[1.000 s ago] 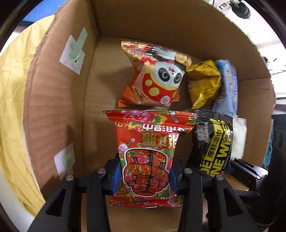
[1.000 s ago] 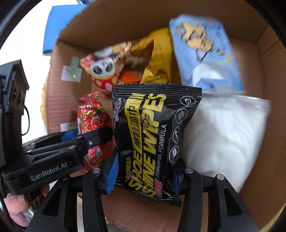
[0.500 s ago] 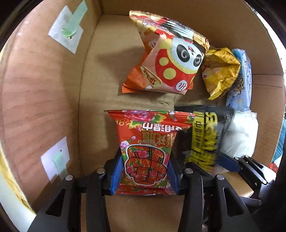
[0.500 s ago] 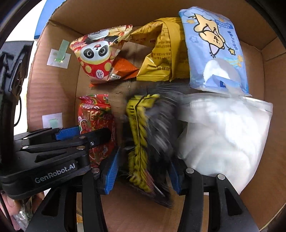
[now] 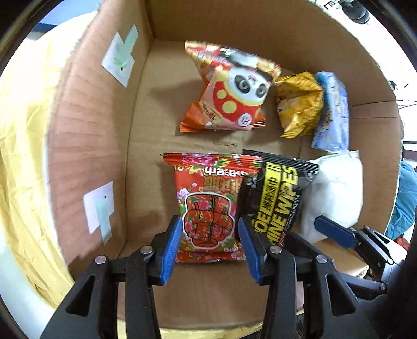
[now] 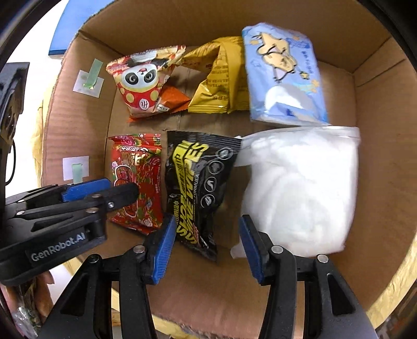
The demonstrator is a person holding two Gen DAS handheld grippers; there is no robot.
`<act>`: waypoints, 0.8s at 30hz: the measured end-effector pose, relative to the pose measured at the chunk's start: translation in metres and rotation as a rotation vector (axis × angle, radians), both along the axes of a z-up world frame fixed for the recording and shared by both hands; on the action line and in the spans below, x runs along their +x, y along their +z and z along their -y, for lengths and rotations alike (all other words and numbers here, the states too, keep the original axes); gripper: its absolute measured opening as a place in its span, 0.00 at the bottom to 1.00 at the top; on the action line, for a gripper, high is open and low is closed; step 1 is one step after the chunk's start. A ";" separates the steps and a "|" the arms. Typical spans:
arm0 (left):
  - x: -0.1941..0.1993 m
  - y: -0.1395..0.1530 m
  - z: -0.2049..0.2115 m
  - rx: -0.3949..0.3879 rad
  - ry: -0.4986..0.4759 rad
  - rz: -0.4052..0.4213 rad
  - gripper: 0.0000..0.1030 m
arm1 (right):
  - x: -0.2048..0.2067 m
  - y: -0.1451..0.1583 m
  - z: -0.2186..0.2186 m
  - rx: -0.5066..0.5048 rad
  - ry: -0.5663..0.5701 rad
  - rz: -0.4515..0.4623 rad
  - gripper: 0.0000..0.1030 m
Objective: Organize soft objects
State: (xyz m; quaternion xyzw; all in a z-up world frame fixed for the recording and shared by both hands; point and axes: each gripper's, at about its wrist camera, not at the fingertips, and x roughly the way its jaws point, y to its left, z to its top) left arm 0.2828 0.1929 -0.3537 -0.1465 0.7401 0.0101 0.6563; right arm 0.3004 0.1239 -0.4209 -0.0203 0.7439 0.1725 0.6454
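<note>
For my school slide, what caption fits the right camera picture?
Right gripper open around black wipes packet inside the cardboard box.

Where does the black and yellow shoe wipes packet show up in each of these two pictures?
Left wrist view: black and yellow shoe wipes packet, right of centre, beside the red floral packet.
Right wrist view: same packet, centre, just above the tool's blue pads.
Shared landmark: the panda snack bag behind it in the cardboard box.

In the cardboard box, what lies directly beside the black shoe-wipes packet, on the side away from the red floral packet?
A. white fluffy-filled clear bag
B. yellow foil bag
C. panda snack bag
A: the white fluffy-filled clear bag lies against the black shoe-wipes packet, opposite the red floral packet.
</note>
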 end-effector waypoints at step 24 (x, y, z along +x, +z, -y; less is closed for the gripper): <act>-0.034 0.087 0.008 0.156 0.016 0.248 0.83 | -0.013 0.082 0.067 -0.162 -0.064 0.205 0.94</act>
